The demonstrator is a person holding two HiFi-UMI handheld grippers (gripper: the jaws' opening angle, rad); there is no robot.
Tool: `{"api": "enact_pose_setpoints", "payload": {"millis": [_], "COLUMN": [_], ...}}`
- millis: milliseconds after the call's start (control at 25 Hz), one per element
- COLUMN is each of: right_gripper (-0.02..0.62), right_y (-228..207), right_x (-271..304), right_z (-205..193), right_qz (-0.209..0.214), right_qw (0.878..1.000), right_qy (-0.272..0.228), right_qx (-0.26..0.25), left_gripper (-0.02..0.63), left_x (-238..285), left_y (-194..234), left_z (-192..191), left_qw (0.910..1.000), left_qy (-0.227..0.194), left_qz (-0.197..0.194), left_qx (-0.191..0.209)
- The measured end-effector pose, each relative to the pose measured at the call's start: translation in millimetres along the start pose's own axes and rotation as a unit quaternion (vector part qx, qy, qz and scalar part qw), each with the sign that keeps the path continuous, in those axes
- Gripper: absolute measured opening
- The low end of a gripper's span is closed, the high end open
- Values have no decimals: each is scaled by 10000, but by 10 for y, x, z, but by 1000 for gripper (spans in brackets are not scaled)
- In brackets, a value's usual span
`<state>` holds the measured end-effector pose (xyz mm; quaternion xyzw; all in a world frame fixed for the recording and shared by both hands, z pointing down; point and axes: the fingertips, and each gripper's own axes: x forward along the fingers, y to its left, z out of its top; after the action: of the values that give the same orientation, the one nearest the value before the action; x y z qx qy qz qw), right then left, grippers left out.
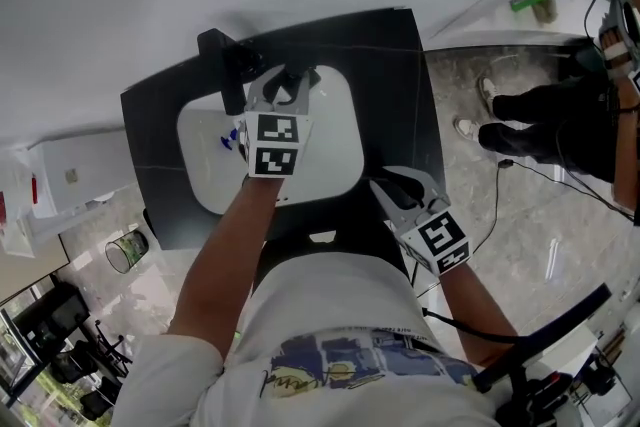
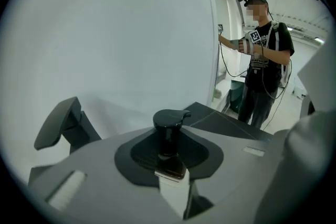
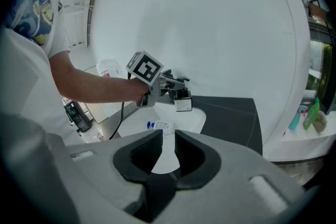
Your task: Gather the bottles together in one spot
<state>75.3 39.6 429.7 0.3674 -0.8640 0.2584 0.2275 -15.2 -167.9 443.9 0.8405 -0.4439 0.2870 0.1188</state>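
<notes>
The dark surface (image 1: 400, 95) carries a white mat (image 1: 335, 145) in its middle, closer to the left edge than the right. The left claw (image 1: 288, 83) hangs over the far half of the mat, clamped on a dark bottle (image 2: 169, 134) with a black flip cap and a white label. The bottle is held in the air, clear of the mat. The right claw (image 3: 167, 150) is at the near right edge of the surface, its jaws apart with nothing between them, pointing across toward the mat. A small bottle (image 3: 159, 126) with a blue cap lies on its side on the left part of the mat, well apart from both claws.
</notes>
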Motion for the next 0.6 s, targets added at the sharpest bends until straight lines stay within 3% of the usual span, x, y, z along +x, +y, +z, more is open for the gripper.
{"api": "enact_pose_setpoints", "payload": {"millis": [280,600], "right_gripper": [69,69], "right_y": [-137,-305], "right_x": [-111,-209], "right_z": [-55,-181], "right_qz": [15,-12], "right_qw": [9999,9997], "right_qy": [121,223], "right_qx": [-15,17], "left_gripper": [84,86], "left_x": [168,419], "left_y": [243,488], "left_z": [345,352], "left_qw": [9970,9908], "left_qy": [-408,-499], "left_qz": [556,1064], "left_qx": [-365,-670]}}
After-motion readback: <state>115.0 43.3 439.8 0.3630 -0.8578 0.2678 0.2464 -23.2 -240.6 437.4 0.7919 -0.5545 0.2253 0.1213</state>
